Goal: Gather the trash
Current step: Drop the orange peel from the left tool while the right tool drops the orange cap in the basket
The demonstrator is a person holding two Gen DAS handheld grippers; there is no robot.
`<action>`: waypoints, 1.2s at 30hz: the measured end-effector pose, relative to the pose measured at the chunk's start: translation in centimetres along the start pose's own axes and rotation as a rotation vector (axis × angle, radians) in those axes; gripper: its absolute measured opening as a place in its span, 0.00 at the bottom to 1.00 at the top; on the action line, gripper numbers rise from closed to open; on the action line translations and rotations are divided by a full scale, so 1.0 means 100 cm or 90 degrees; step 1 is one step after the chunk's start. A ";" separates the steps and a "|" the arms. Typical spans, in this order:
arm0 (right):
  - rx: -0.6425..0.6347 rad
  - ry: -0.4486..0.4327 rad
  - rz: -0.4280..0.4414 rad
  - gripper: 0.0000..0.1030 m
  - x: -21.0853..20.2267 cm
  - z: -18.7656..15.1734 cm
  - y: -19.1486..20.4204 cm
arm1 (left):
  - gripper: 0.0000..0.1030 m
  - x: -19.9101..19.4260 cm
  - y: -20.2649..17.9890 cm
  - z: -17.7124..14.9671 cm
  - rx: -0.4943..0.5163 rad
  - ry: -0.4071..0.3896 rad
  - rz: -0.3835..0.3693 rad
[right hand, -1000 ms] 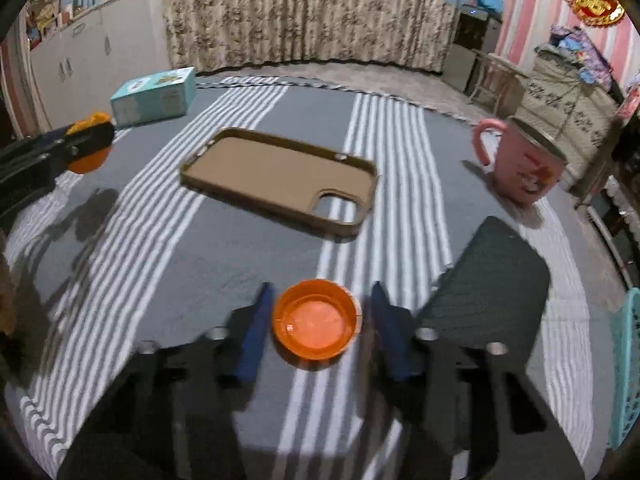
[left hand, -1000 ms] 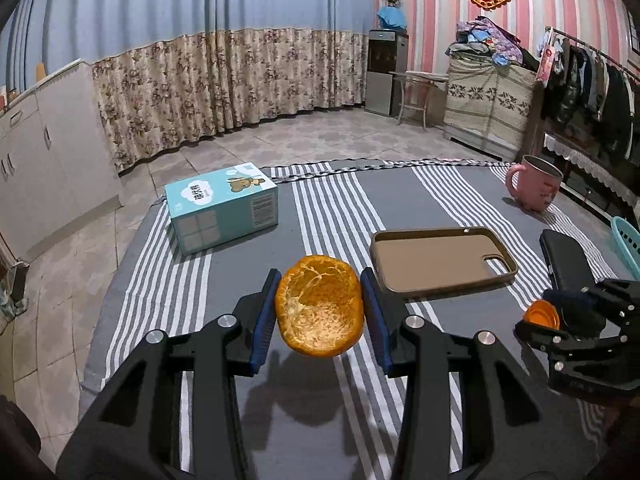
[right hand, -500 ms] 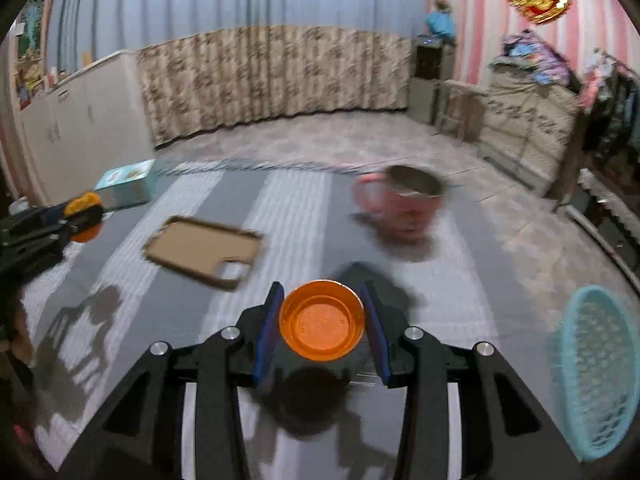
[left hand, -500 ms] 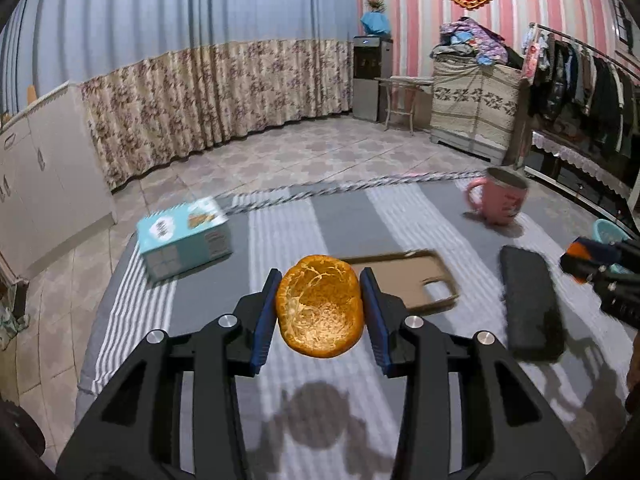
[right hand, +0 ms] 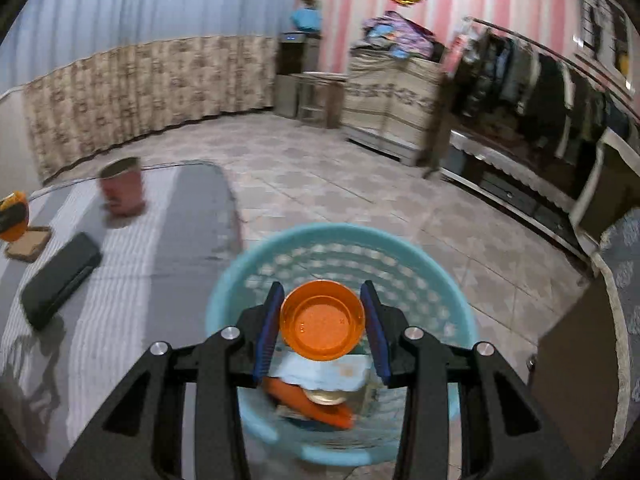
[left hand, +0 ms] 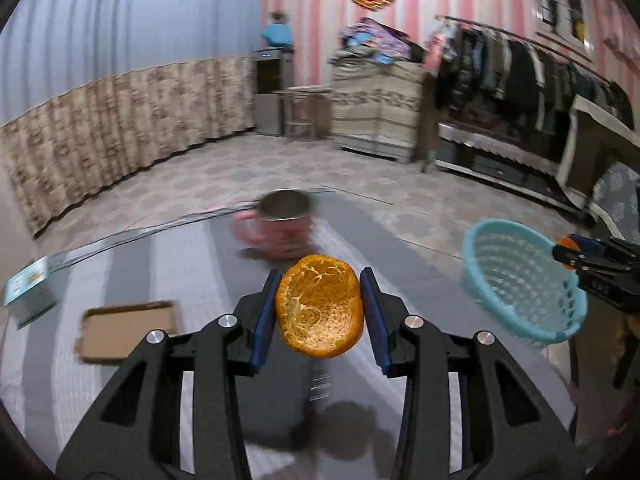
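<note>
Both claws are loaded: the left gripper (left hand: 319,307) has its blue pads pressed against the sides of an orange peel (left hand: 320,306), a hollow half-shell with its stringy white inside facing back toward the holder, carried in the air above the striped grey cloth (left hand: 168,264). Over on the right, the right gripper (right hand: 322,322) is clamped on a small orange cap (right hand: 322,320), open side showing, and it hangs directly over the mouth of the turquoise basket (right hand: 256,256). Down inside that basket lie a pale blue wrapper (right hand: 320,374), something orange and long (right hand: 308,400) and a round yellowish bit, too blurred to name. From the left side the same basket (left hand: 520,276) sits off the right edge of the cloth, with the other claw's tips and its orange cap (left hand: 565,245) at its far rim. On the cloth itself a pink mug (left hand: 280,224) stands just beyond the peel, a brown phone case (left hand: 124,330) lies flat to the left, and a teal box (left hand: 30,292) sits near the left edge. A black slab (right hand: 60,276), a phone or remote, I cannot tell which, lies between the mug (right hand: 122,190) and the basket. Everything is smeared with motion blur.
</note>
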State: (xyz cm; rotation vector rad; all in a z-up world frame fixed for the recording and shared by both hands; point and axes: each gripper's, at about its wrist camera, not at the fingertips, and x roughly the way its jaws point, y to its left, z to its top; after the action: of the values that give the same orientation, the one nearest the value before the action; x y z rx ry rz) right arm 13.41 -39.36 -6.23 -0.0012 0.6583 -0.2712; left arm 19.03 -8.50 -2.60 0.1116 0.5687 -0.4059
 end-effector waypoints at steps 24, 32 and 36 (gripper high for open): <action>0.131 0.009 -0.027 0.39 0.033 -0.004 -0.099 | 0.74 0.091 -0.198 0.030 0.063 0.019 -0.124; 0.111 0.013 0.001 0.39 0.039 -0.003 -0.078 | 0.95 0.068 -0.150 0.037 0.031 -0.012 -0.028; 0.124 0.005 0.017 0.67 0.043 -0.001 -0.067 | 0.95 0.046 -0.132 0.032 0.044 -0.026 0.017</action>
State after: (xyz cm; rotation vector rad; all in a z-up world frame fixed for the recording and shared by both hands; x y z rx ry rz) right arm 14.91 -46.88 -8.33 0.1952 0.6373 -0.3094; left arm 18.82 -22.86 -2.35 0.1767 0.5117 -0.4011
